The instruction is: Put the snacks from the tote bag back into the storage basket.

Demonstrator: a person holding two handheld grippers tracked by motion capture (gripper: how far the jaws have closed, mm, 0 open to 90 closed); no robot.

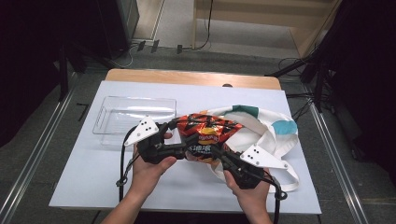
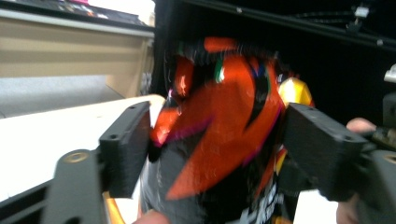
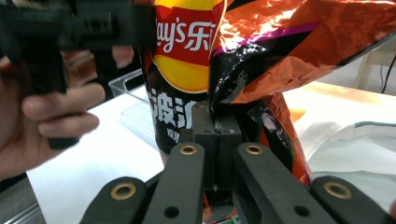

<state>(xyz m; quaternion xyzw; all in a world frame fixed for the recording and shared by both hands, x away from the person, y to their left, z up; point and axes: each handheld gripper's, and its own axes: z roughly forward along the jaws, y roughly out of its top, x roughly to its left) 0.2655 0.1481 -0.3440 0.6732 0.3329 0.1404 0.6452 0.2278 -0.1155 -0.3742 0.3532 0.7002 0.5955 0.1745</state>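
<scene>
Holding the chip bag (image 1: 208, 136) between both tongs, lifted just above the counter (image 1: 84, 182). The bag sits over the near-left edge of the tote bag (image 1: 261, 126), and the clear plastic tray (image 1: 133, 120) lies to the bag's left, apart from it.

Judged step: moving the chip bag between tote bag and tray; direction cannot be told from this moment.

How to do it well:
- Keep both grips on the crimped or gathered foil, not on the puffed middle, so the contents are not crushed.
- Move both hands together at one height; a pull apart could tear the seam or let the slick foil slip.
- Clear the tote bag's strap (image 1: 292, 179) before travelling, since it loops just right of the chip bag.
- Release one side only once the bag rests on something.

Left tongs (image 2: 217, 144): jaws spread wide, one on each flank of the bag's upper part. The picture is blurred; they look to be pressing or at least touching the foil on both sides, so I read this as a broad hold. In the high view they (image 1: 175, 133) meet the bag's left end.

Right tongs (image 3: 217, 133): jaws drawn fully together on a pinched fold of foil at the bag's lower edge, a firm grip. In the high view they (image 1: 223, 156) come in under the bag's near-right side.

Left hand (image 1: 148, 169) and right hand (image 1: 250, 193) grip the handles near the counter's front edge.
</scene>
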